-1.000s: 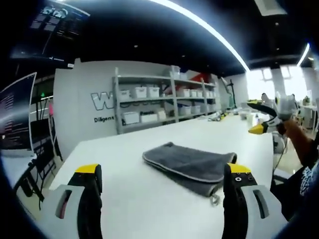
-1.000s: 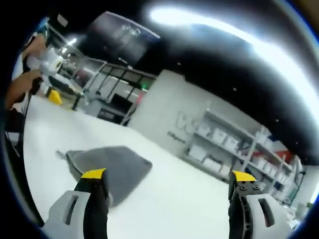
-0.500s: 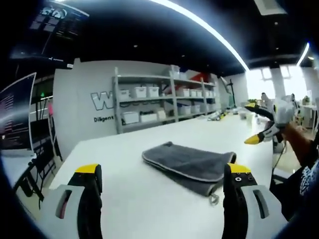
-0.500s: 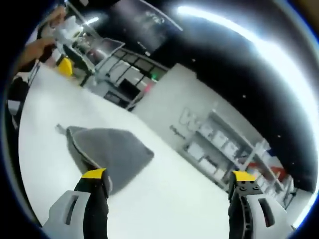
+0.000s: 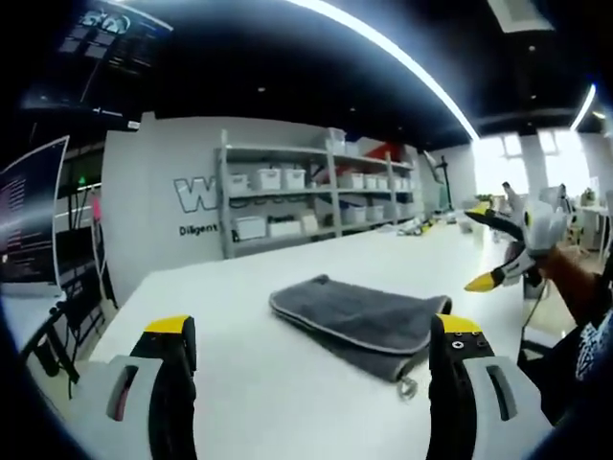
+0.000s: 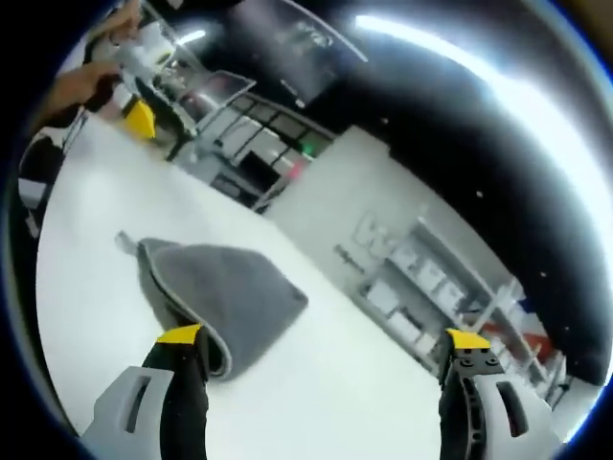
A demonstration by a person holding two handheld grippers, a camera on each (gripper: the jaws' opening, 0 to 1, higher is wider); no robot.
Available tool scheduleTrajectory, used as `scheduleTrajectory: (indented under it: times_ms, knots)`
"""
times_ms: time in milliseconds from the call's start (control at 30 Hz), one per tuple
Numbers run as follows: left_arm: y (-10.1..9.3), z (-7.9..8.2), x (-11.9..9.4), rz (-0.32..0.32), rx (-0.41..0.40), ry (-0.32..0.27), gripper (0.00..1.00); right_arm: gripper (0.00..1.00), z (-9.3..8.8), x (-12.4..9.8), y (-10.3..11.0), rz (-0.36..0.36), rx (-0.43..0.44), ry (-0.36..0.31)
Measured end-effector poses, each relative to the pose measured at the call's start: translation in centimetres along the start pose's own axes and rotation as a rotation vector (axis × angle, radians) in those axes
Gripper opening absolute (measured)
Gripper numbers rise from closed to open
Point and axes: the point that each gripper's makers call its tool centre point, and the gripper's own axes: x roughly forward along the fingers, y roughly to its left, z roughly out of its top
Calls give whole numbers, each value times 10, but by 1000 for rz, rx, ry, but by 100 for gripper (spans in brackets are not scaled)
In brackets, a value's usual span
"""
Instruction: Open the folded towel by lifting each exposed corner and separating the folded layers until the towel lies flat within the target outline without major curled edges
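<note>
Both claws (image 5: 311, 335) (image 6: 324, 337) gape wide above folded grey towel (image 5: 354, 314) on white table (image 5: 249, 383).

Wall lettering (image 5: 196, 195) is cut off by the shelving (image 5: 316, 196); the towel's (image 6: 215, 297) near edge hides behind the right gripper's (image 6: 321, 359) jaw.

left hand-held gripper (image 5: 311, 350): grey jaws | yellow tips (black inner faces) | screws

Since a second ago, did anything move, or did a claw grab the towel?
Nothing was grabbed. In the left gripper view, the right claw has dipped lower, toward the table, jaws open. The grey towel stayed folded where it was, and the left claw stayed open, apart from it.
</note>
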Motion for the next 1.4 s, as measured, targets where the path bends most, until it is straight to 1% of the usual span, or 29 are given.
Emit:
scheduleTrajectory:
  times_ms: [100, 167, 267, 467, 667, 700, 800, 900, 933, 1133, 1400]
  knots:
    - [1, -1, -1, 3, -2, 1, 100, 100, -1, 6, 8, 17, -27, -10]
    - [2, -4, -1, 5, -7, 7, 100, 100, -5, 12, 13, 24, -59, 9]
    - [2, -8, -1, 5, -10, 16, 100, 100, -6, 17, 18, 23, -96, 9]
    - [1, -8, -1, 8, -15, 15, 100, 100, -7, 27, 27, 27, -156, 10]
    - [1, -6, -2, 4, -23, 8, 100, 100, -6, 38, 33, 16, -276, 14]
    - [1, -6, -2, 4, -24, 6, 100, 100, -5, 39, 34, 14, -295, 12]
    - [1, -8, -2, -1, -27, 8, 100, 100, 5, 43, 42, 14, -343, -32]
    - [1, -8, -1, -3, -30, 9, 100, 100, 11, 45, 49, 22, -382, -50]
    - [2, -8, -1, -2, -33, 6, 100, 100, 14, 47, 55, 29, -407, -57]
    - [2, -8, -1, -4, -38, 7, 100, 100, 21, 53, 62, 37, -421, -75]
    - [3, -7, -1, -6, -47, 7, 100, 100, 37, 56, 78, 56, -470, -125]
